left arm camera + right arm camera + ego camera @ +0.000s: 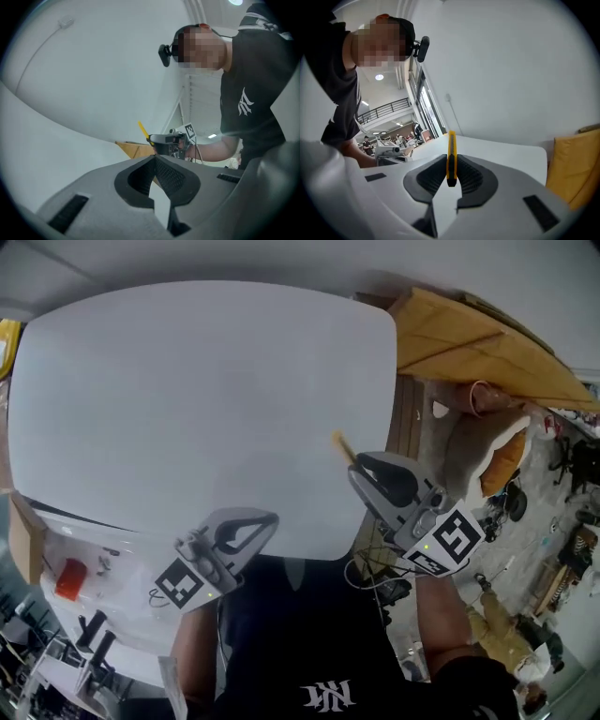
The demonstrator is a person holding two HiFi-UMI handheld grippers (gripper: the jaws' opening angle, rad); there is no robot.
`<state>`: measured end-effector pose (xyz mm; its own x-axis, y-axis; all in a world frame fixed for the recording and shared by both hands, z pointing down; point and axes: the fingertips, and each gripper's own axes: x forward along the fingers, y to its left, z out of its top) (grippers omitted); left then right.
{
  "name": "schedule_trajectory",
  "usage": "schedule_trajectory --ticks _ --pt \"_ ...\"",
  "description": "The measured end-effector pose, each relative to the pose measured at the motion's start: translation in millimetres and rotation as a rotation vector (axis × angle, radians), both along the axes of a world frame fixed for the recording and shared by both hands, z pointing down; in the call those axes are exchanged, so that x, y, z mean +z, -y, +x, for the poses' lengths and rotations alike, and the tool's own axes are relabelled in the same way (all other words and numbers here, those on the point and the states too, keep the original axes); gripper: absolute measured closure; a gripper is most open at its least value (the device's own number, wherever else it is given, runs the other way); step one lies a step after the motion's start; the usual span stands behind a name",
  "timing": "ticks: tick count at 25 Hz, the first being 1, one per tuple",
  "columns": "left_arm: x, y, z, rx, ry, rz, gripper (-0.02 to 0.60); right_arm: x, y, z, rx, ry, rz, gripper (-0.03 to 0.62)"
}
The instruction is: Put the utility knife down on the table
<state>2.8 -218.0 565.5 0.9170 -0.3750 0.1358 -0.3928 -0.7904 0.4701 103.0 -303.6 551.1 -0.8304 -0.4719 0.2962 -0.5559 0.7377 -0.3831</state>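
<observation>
Utility knife (451, 157), slim and yellow-bodied with a dark strip down its narrow face, is clamped between the pads of the right gripper (451, 174). Its free end pokes out past the jaw tips.

In the head view, the left gripper (265, 521) sits at 7 o'clock by the table's near edge. Its own view shows the jaws pressed together with nothing between them. The white, round-cornered tabletop (187, 399) is bare from 9 o'clock round to 12. At 3 o'clock the yellow tip (342, 446) shows over the table's right margin, close to that edge. It looks to be off the surface, though no view settles that. Past the edge, at 1 to 2 o'clock, lie tan cardboard sheets (478, 343).

The step in hand appears to be the carry, with the release not yet made. The next move likely calls for lowering the right gripper until the utility knife's long side lies on the surface, then spreading the jaws and drawing straight back.

Room is ample toward 10 o'clock, and a placement further in would keep the knife off the edge. The two grippers are well apart.
</observation>
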Motion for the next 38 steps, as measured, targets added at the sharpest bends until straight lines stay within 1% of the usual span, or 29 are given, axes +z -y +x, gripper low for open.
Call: schedule_trajectory --ticks 3,5,8,11,14,16,19,22,26,28,31,34,38 --pt "14 2 -5 -0.001 -0.012 0.011 0.577 31 16 -24 -0.033 -0.093 -0.006 0.539" --pt "20 2 -10 0.009 0.002 0.029 0.577 52 24 -40 -0.073 -0.161 -0.009 0.539" --pt "32 0 -18 0.021 0.041 0.043 0.577 80 30 -64 -0.136 -0.226 -0.039 0.539" --pt "41 4 -28 0.013 0.031 0.043 0.577 108 33 -80 -0.179 -0.313 -0.061 0.539" --pt "45 9 -31 -0.008 0.005 0.043 0.577 127 33 -85 -0.215 -0.402 -0.064 0.539" --pt "43 13 -30 -0.019 -0.01 0.058 0.577 133 32 -84 -0.229 -0.444 -0.063 0.539" --pt "47 14 -26 -0.002 -0.003 0.086 0.577 146 32 -80 -0.249 -0.518 -0.062 0.539" --pt "51 16 -29 -0.011 0.017 0.086 0.577 156 32 -77 -0.262 -0.545 -0.084 0.539" --pt "60 23 -41 -0.056 0.082 0.117 0.577 163 27 -80 -0.274 -0.566 -0.088 0.539" --pt "66 26 -47 -0.068 0.1 0.118 0.577 168 24 -82 -0.28 -0.583 -0.093 0.539" --pt "69 30 -49 -0.079 0.083 0.102 0.577 172 24 -82 -0.288 -0.619 -0.108 0.539" --pt "70 30 -49 -0.07 0.077 0.097 0.577 176 25 -83 -0.283 -0.635 -0.127 0.539" --pt "68 29 -47 -0.065 0.078 0.098 0.577 176 26 -81 -0.289 -0.655 -0.12 0.539"
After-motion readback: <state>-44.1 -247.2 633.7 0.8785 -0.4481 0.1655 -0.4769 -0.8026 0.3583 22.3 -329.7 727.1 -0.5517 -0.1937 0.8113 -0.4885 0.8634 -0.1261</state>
